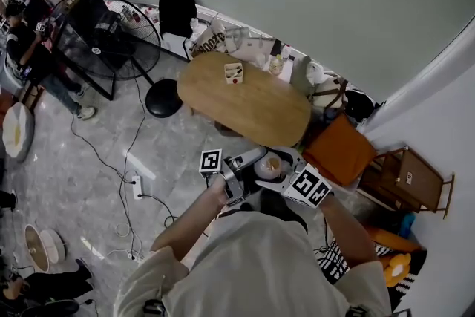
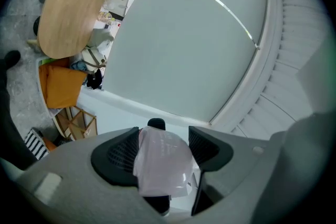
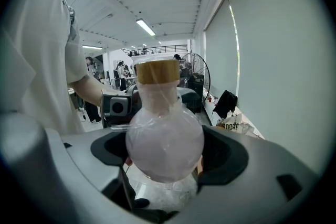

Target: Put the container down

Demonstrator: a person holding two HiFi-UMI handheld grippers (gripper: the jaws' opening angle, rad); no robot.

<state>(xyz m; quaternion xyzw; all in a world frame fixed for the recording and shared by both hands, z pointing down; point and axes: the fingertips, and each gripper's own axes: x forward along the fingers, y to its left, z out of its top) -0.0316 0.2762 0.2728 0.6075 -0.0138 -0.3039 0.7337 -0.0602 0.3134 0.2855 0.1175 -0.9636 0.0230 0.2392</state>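
A round, flask-shaped clear container point(image 3: 164, 139) with a tan lid point(image 3: 156, 72) sits between my right gripper's point(image 3: 165, 152) jaws, which are shut on its belly; thin plastic film covers it. In the head view the container point(image 1: 269, 167) hangs in front of the person's chest, off the near edge of the oval wooden table point(image 1: 260, 111). My left gripper point(image 2: 164, 152) is shut on a crumpled piece of translucent plastic film point(image 2: 163, 165). In the head view the left gripper point(image 1: 234, 186) is just left of the container and the right gripper point(image 1: 280, 176) is beside it.
A small open box point(image 1: 233, 73) stands on the table, with bags and clutter along the wall behind. An orange chair point(image 1: 340, 151) is to the right, a black stool point(image 1: 163, 98) and big fan point(image 1: 111, 33) to the left. Cables and a power strip point(image 1: 137, 185) lie on the floor. A person point(image 1: 30, 48) stands far left.
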